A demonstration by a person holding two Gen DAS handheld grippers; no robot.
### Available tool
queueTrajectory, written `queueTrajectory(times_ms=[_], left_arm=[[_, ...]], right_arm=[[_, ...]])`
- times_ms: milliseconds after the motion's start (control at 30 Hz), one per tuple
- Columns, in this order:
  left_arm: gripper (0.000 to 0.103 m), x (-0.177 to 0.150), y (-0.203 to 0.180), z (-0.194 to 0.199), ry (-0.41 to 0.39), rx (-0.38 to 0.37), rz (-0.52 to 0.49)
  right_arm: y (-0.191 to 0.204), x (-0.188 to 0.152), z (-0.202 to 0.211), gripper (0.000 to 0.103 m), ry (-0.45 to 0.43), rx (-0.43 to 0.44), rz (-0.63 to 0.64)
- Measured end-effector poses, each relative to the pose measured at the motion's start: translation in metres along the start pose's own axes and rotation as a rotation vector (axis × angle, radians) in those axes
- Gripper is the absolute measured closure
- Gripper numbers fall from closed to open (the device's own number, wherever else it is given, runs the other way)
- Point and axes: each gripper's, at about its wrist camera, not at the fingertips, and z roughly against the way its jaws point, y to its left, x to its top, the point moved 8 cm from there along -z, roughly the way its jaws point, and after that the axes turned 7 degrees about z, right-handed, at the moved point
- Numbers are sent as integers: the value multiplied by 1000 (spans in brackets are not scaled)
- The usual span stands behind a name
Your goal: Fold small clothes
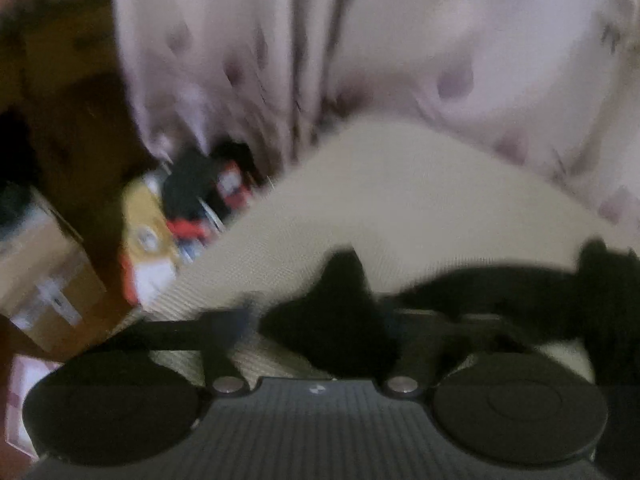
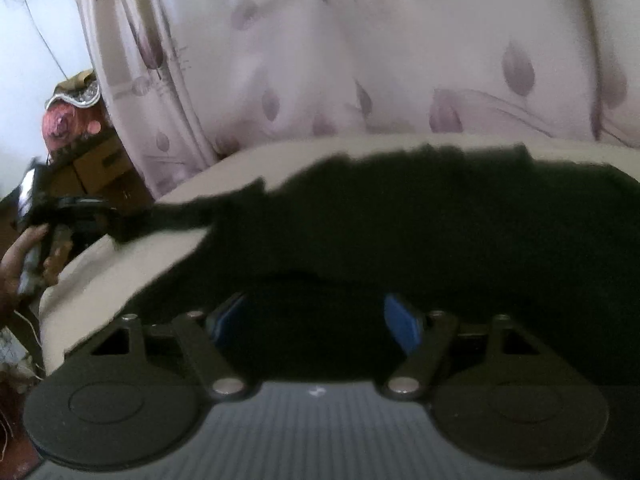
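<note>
A black garment lies spread on a cream padded surface. My right gripper is open, its blue pads wide apart low over the garment's near edge. In the blurred left wrist view, a corner of the black garment sits between the fingers of my left gripper, which looks closed on it. In the right wrist view the left gripper shows at the far left, holding a stretched-out strip of the garment.
A white curtain with purple petals hangs behind the surface. Cardboard boxes and colourful clutter sit on the floor at the left. A hand shows at the left edge.
</note>
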Motion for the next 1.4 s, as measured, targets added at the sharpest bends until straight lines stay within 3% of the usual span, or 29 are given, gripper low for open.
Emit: queueTrajectory(times_ms=[33,100,200,333,467,567,700,867,900,933,967,1033,1067,1133,1167,1300,1400], left_arm=[[91,4,1,3,-32,-3,0],[91,12,-3,11,-17,-60,51],[91,45,-30,51,-105,-86,45],[91,95,-104,123,-213,-178,-12],[91,107,-205,181,-256,-309,-110],[91,87,-292,209,-285,-414,-236],[91,46,-393,217,-314,-524,-398],[90,-27,-487,199,-203,-682,-509],[89,-42,-503,193,-177,-725,-533],[79,-58,-515,187,-156,-772,-557],[73,-74,-524,181,-156,-805,-586],[16,-99,-531,171,-191,-821,-665],[4,-107,-529,167,-244,-787,-688],[0,-112,-512,165,-358,-751,-696],[0,-111,-504,163,-368,-743,-697],[0,-98,-445,144,-273,-681,-528],[0,-98,-386,120,-250,-591,-400]], right_arm=[[0,-4,5,27,-2,-2,-7],[1,-6,10,27,-22,-2,-17],[1,-2,15,27,-64,1,-38],[-6,-3,18,27,-91,8,-86],[-13,-4,32,27,-140,30,-136],[-22,0,48,27,-185,29,-167],[-38,4,72,27,-240,32,-214],[-56,2,99,24,-286,20,-246],[-60,0,103,24,-292,15,-251],[-64,-2,105,24,-296,14,-258],[-68,-3,107,24,-300,12,-269],[-78,-6,108,24,-300,4,-293],[-82,-8,108,24,-297,3,-308],[-88,-10,109,24,-293,9,-333],[-91,-10,110,24,-293,9,-335],[-99,-5,112,24,-274,-31,-302],[-113,6,108,24,-240,-99,-261]])
